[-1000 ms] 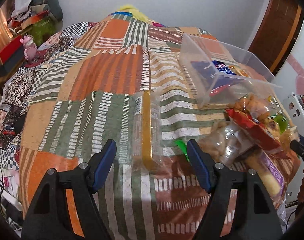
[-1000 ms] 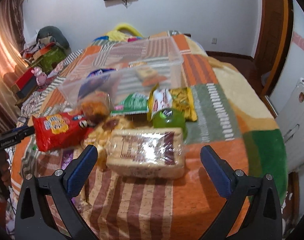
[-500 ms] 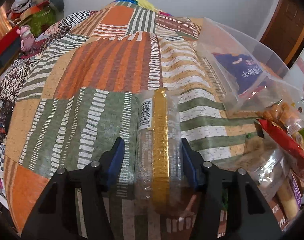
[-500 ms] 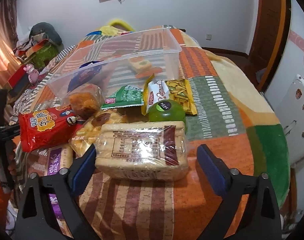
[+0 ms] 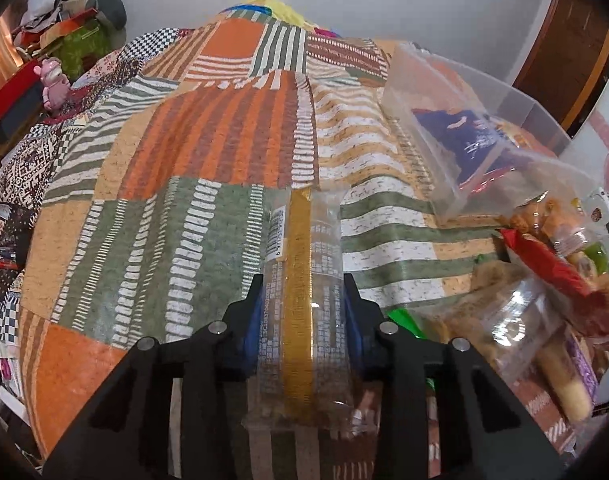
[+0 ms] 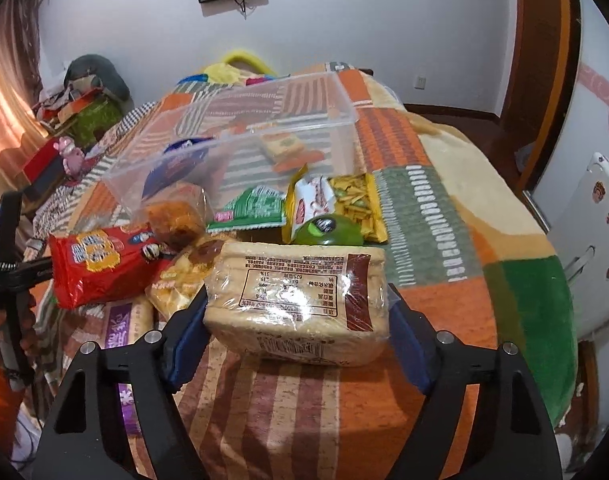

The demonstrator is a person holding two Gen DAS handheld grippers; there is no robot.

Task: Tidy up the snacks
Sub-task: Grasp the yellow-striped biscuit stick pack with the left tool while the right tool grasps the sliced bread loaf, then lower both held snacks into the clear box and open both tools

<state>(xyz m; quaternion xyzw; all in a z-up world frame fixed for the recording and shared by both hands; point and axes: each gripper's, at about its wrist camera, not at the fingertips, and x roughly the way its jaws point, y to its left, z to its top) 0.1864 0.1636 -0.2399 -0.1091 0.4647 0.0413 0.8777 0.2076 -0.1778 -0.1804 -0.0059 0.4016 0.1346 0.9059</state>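
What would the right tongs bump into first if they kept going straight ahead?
The right tongs already hug a wrapped cake pack. Pushed on, the pack would probably meet the green round tub just behind it first, then the yellow chip bag. Depth is hard to judge.

There are two grippers: the left gripper (image 5: pixel 304 316) and the right gripper (image 6: pixel 294 320). There is one clear plastic bin (image 6: pixel 240 120) on the bed (image 6: pixel 424 208). Inside the bin I count two packets: one dark blue packet (image 6: pixel 176 160) and one orange-and-green packet (image 6: pixel 288 148).

Outside the bin, these snacks are counted: one wrapped biscuit block (image 6: pixel 296 300), one clear sleeve with a gold band (image 5: pixel 300 300), one red bag (image 6: pixel 100 264), one green sachet (image 6: pixel 252 212), one yellow bag of sticks (image 6: pixel 344 204), one green round cup (image 6: pixel 328 232), one clear bag of orange cakes (image 6: pixel 176 216) and one purple-labelled roll (image 6: pixel 124 328).

One pink toy (image 6: pixel 70 156) stands at the far left.
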